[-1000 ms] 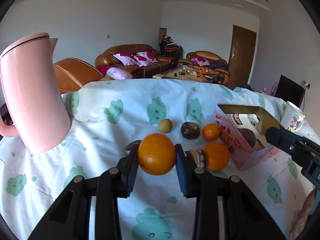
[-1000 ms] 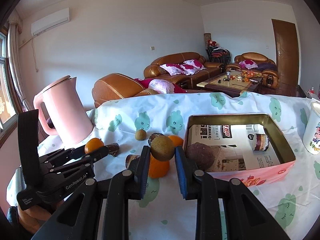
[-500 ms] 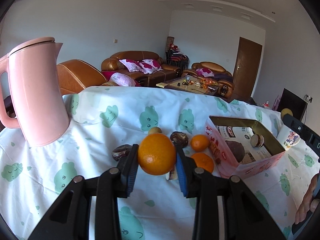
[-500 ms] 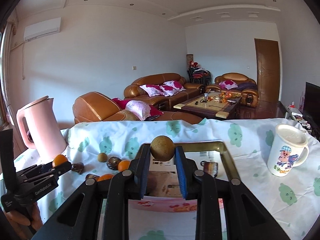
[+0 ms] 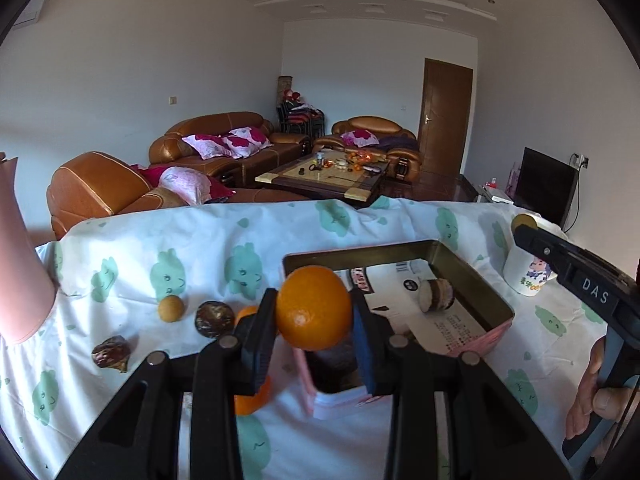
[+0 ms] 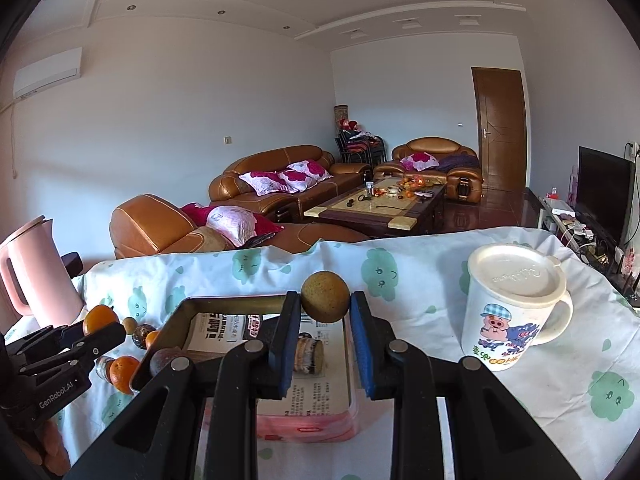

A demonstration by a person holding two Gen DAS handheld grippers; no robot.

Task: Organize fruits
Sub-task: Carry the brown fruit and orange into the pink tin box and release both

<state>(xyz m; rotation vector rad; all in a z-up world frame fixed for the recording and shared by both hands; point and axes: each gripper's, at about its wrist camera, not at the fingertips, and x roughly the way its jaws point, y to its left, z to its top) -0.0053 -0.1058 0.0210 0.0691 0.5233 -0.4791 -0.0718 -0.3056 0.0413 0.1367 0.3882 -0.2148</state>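
Both carries were mid-delivery: the left gripper (image 5: 314, 316) clenched an orange (image 5: 313, 307) above the tin box's (image 5: 474, 280) near corner, while the right gripper (image 6: 325, 312) pinched a small brown fruit (image 6: 324, 297) over the box's far rim. Next, I judged, lower and release inside. Both fruits were round, with no clear long axis.

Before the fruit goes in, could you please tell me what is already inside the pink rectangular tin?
Inside the pink rectangular tin lie a printed paper sheet, a dark round fruit and a cut fruit half. The gripper fingers hide its near end.
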